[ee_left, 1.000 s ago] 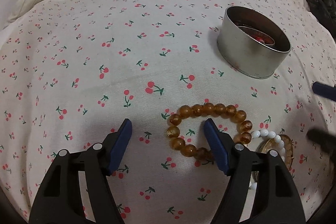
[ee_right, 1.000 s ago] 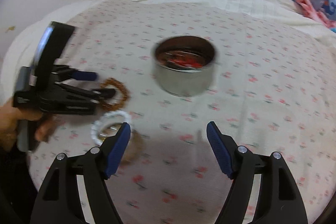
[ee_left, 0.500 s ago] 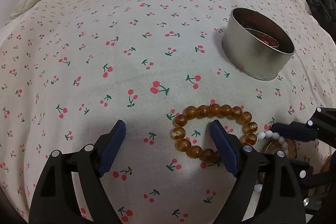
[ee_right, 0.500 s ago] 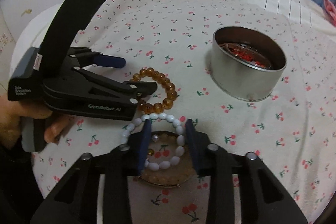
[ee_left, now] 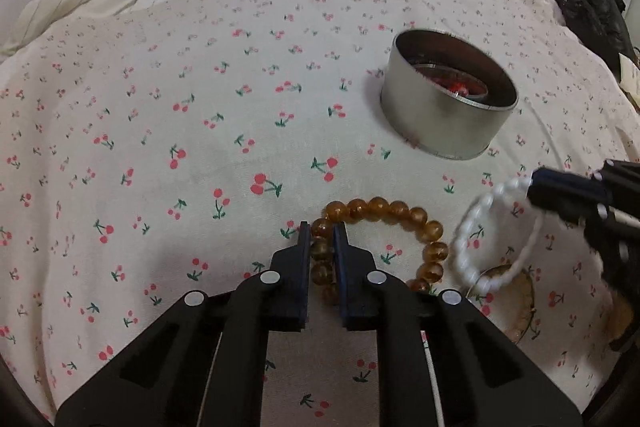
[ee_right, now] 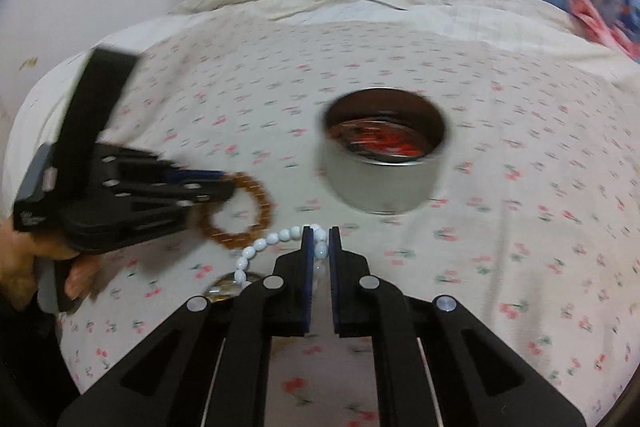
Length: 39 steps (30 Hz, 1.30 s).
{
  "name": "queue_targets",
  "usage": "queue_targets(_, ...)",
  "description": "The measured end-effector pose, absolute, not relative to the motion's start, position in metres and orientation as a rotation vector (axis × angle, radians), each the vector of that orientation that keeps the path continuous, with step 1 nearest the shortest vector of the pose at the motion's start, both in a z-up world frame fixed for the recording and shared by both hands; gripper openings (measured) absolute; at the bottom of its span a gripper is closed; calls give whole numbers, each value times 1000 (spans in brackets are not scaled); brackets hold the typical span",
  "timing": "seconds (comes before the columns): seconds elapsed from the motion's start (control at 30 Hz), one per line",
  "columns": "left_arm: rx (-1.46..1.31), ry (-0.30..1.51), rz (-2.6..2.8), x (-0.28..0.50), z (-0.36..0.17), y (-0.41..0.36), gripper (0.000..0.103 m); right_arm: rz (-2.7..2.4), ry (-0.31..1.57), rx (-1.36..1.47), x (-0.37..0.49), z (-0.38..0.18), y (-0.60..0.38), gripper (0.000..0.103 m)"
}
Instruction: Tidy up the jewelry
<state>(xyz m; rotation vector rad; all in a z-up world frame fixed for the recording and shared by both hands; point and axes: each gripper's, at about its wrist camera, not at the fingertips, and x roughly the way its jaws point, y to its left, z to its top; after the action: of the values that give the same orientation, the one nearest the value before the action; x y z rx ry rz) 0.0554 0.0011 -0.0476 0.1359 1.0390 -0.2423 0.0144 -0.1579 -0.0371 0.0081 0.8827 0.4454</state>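
Amber bracelet (ee_left: 400, 223) is clamped in left gripper (ee_left: 322, 239) jaws; white bead bracelet (ee_right: 280, 239) is clamped in right gripper (ee_right: 319, 243) jaws.

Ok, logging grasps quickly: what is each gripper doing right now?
Left gripper: closed on the amber bead bracelet.
Right gripper: closed on the white bead bracelet, lifting it off the bedspread.

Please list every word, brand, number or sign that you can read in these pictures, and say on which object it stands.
No text can be read in the pictures.
Left gripper: there is pale lettering on its black body near the hand in the right wrist view, but it is too blurred to read.
Metal tin: no label is visible.
Amber bracelet and white bracelet: no markings are visible.
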Motion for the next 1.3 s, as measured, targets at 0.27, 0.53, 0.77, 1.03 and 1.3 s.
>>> queue_targets(0.27,170,993,-237,53,-38,-3,10,316,932,11,23,-46,-185,8)
queue_targets(0.53,199,969,-230,48,-33,-6,10,297,973,-7,26,-58,-187,49)
queue_targets(0.77,223,956,-220,46,-33,-9,10,293,989,-49,26,-64,-181,54)
queue_targets(1.03,219,999,-206,50,-41,-7,12,331,995,-78,22,-65,-171,33)
queue_targets(1.3,116,1087,-192,61,-56,7,56,356,969,-5,21,-57,-177,8)
